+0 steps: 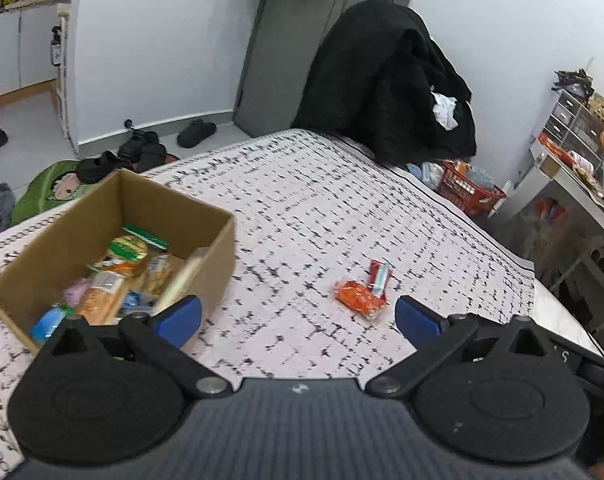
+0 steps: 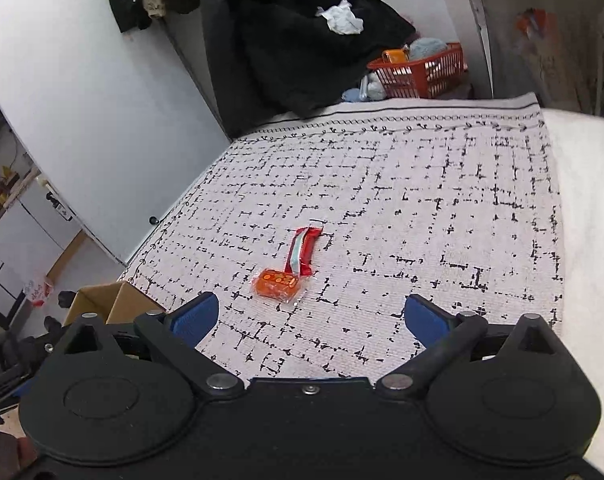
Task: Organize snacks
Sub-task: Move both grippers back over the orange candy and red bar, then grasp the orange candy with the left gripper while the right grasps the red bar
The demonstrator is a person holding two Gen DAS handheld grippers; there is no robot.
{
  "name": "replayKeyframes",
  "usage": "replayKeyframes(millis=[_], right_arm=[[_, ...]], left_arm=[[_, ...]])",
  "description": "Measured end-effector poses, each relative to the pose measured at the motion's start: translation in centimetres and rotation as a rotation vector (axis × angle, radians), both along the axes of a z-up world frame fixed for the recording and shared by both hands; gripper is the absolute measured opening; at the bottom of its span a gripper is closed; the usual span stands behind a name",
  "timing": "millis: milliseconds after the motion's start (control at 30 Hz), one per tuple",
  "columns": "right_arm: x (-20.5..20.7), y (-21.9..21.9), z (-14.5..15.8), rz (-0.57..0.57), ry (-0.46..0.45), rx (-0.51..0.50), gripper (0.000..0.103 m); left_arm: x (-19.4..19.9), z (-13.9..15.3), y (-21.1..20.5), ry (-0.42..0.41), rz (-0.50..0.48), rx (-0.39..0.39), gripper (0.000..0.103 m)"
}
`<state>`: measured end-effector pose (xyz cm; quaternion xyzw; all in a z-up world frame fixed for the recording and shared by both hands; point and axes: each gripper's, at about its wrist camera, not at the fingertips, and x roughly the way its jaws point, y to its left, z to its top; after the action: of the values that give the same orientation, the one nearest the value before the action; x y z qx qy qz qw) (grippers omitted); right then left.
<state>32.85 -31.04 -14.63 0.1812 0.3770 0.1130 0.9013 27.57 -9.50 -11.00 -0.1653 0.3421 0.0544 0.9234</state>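
Note:
A cardboard box (image 1: pixel 218 240) stands on the patterned cloth at the left, holding several wrapped snacks (image 1: pixel 114 276); its corner (image 2: pixel 102 300) shows at the lower left of the right wrist view. Two snacks lie loose on the cloth: an orange packet (image 1: pixel 358 298) (image 2: pixel 278 283) and a red bar (image 1: pixel 379 276) (image 2: pixel 302 254) touching it. My left gripper (image 1: pixel 298 318) is open, its left finger next to the box's near corner, nothing between its fingers. My right gripper (image 2: pixel 312 318) is open too, just short of the orange packet and a little to its right.
The cloth-covered table (image 2: pixel 442 184) ends in a bare white strip on the right (image 2: pixel 590 208). A black coat (image 1: pixel 386 84) hangs over a chair behind the table. A red basket (image 2: pixel 426 68) sits on the floor beyond, next to a shelf unit (image 1: pixel 574 128). Shoes (image 1: pixel 142 152) lie by the door.

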Motion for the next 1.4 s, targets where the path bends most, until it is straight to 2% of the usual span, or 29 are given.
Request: replayKeyframes(millis=[100, 200, 533, 900, 1167, 1333, 1367, 1400], right_arm=[[0.7, -0.6, -0.6, -0.002, 0.014, 0.026, 0.094], [1.8, -1.0, -1.4, 0.001, 0.026, 0.048, 0.087], [4.8, -1.4, -3.6, 0.026, 0.06, 0.084, 0.071], [7.7, -1.6, -5.7, 0.001, 0.085, 0.099, 0.068], [9.1, -2.0, -7.0, -0.017, 0.091, 0.102, 0.068], [9.8, -1.8, -7.3, -0.021, 0.087, 0.107, 0.068], [10.0, -1.7, -7.3, -0.02, 0.084, 0.107, 0.068], [10.1, -1.5, -7.4, -0.017, 0.084, 0.102, 0.068]], left_arm=[[1.1, -0.7, -0.8, 0.008, -0.024, -0.009, 0.1], [2.3, -1.5, -1.5, 0.006, -0.034, -0.01, 0.099], [7.2, -4.8, -3.4, 0.054, -0.023, -0.028, 0.081], [12.0, -8.8, -4.4, 0.119, -0.002, -0.127, 0.051], [13.8, -10.8, -5.2, 0.151, 0.012, -0.166, 0.05], [14.5, -11.6, -5.5, 0.138, 0.018, -0.184, 0.05], [14.7, -11.6, -5.5, 0.135, 0.018, -0.181, 0.049], [14.7, -11.6, -5.5, 0.133, 0.019, -0.176, 0.04]])
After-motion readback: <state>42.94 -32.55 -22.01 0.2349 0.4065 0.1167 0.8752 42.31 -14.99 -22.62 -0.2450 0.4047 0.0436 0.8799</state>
